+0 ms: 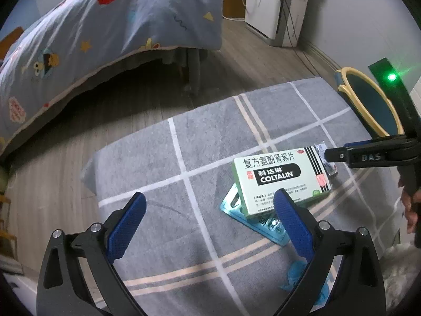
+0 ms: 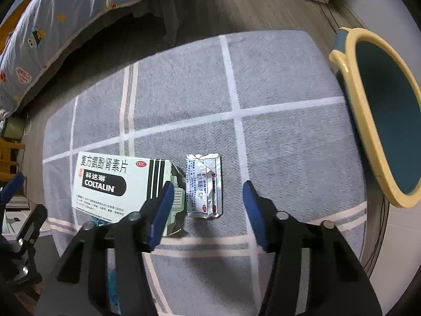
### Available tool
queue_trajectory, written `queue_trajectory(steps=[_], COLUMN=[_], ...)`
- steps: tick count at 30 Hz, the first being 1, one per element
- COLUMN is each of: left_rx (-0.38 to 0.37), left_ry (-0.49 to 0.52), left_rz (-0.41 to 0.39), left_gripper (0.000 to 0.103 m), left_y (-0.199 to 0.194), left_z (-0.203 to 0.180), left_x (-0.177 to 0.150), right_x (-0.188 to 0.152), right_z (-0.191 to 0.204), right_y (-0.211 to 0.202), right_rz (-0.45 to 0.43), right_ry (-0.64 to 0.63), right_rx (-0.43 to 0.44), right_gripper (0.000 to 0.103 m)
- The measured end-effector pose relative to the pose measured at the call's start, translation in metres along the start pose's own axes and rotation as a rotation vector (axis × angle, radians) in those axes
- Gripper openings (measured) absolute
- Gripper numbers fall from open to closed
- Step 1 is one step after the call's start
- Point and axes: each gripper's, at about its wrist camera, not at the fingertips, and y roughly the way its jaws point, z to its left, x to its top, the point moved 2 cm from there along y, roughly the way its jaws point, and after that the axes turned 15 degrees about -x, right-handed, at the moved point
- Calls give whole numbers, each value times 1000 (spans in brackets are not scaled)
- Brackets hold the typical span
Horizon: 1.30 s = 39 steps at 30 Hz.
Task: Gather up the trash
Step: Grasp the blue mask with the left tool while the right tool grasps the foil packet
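A grey checked cloth [image 2: 276,79] covered the worktop, and the trash lay on it near the front. The medicine box [image 2: 115,187], pale green with black stripes and a torn open end, lay flat with its printed face up. Just beside its torn end, a crumpled foil packet [image 2: 204,185] lay on the cloth, apart from the box by a narrow gap. In the left wrist view the same box [image 1: 279,181] rested partly on top of a teal blister pack [image 1: 263,223], whose corner stuck out toward the camera, and a scrap of blue plastic [image 1: 296,271] lay nearer still. The right gripper [image 2: 208,192] pointed steeply down over the foil packet, its jaws apart with the packet between them in the picture; the blue pads were not pressing on it, and one pad stood in front of the torn end of the box. The left gripper [image 1: 210,202] hovered over the cloth with its jaws wide apart and nothing between them, one pad overlapping the near edge of the box in that view. A blue bin with a yellow rim [image 2: 368,121] stood off the right edge of the worktop. A bed with a patterned blue cover [image 1: 105,39] stood across the wooden floor [image 1: 250,60].
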Motion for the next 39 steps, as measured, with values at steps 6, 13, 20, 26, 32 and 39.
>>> queue_trajectory(steps=[6,13,20,26,32,39], left_rx=[-1,-31,-54,30,44,20], left_ry=[16,25,-35,-111,-238,-202], left_rz=[10,35,35,-38,-13,57], left_gripper=[96,96,96,96,94,69], left_y=[0,4,1,-8,12,28], left_z=[-2,-10,-33,-72,-103,-112], left_x=[-3,-9,-27,-46,-89,-101], right_x=[1,0,-9,-13,-18,-26], right_z=[7,14,-8,-36,-52,-87], right_y=[10,12,-9,-43,-100,-154], right_rz=[13,-1,-43,-108,-232,-360], right_ry=[-21,-79,-80,-46,-39,-32], right_rx=[-33,-82,-85,-56,28,95], right_gripper=[44,30,30,30,30,30])
